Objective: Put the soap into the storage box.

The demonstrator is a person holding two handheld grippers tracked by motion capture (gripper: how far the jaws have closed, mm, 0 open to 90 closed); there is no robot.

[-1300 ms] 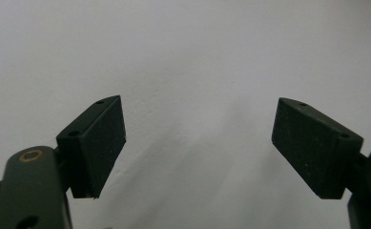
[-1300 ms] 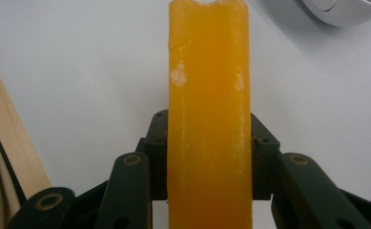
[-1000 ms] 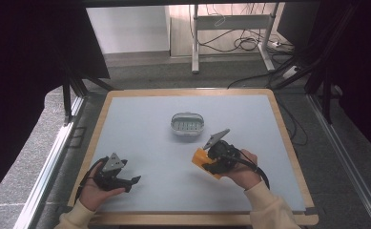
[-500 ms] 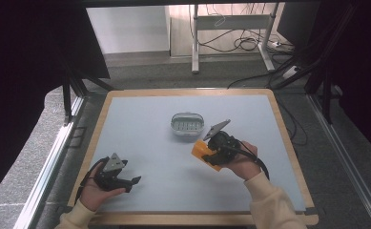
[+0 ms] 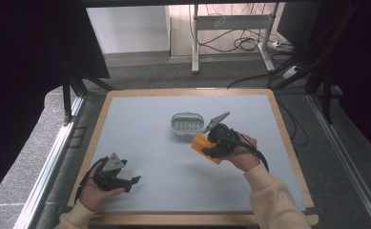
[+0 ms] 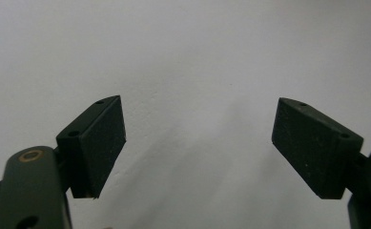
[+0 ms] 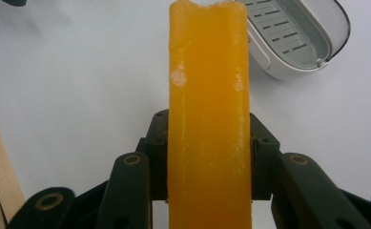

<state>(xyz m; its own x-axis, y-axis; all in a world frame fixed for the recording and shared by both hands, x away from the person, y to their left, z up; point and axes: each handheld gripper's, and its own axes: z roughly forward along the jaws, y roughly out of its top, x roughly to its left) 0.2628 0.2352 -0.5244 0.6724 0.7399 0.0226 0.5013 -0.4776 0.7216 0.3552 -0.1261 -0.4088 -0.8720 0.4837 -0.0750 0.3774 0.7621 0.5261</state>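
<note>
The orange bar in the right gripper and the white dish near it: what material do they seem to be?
Orange bar: likely soap or wax; translucent, glossy, with a whitish scuff and a chipped end. White dish: probably moulded plastic; smooth, lightly shiny, with a slotted grey insert.

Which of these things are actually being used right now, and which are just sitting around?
In use:
- orange bar, clamped in the right tool
- slotted white dish, just ahead of it, probably its destination

Sitting around:
- left tool, open, holding nothing
- cables on the floor
</note>
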